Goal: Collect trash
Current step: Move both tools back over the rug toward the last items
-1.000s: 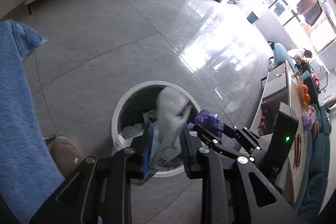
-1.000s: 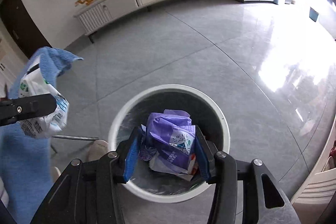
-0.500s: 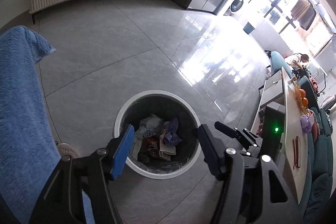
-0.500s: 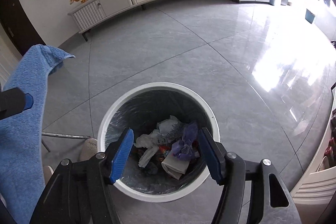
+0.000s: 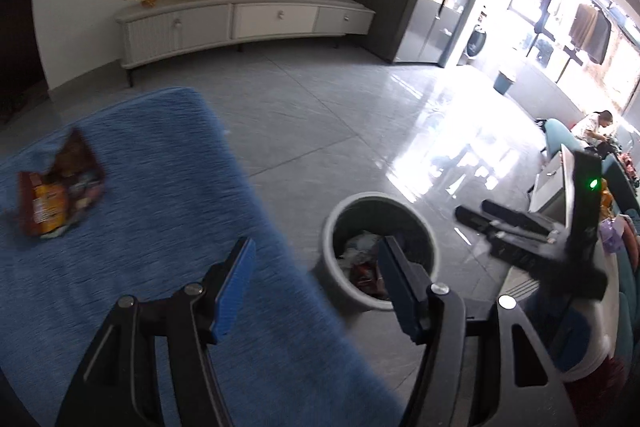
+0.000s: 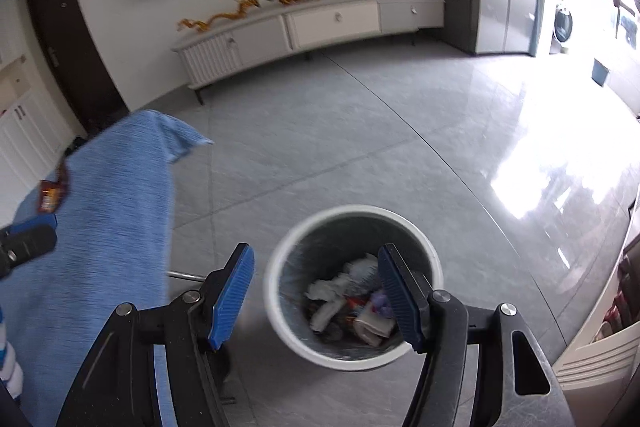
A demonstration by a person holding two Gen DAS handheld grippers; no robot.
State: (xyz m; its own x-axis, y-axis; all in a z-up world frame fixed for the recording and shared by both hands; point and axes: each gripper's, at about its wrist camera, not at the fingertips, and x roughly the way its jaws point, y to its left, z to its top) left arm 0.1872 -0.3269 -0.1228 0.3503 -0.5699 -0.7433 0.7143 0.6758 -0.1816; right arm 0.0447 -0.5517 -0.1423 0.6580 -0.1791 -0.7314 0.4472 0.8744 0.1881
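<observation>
Grey floor below, both grippers, left gripper (image 5: 314,291) and right gripper (image 6: 316,293), tilt downward, jaws apart, empty.

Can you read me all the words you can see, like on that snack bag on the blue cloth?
Snack wrapper on the blue cloth: it has print, but too blurred to read.
Trash in the bin: no print that can be read.
No other words, numbers or signs can be read anywhere.
</observation>
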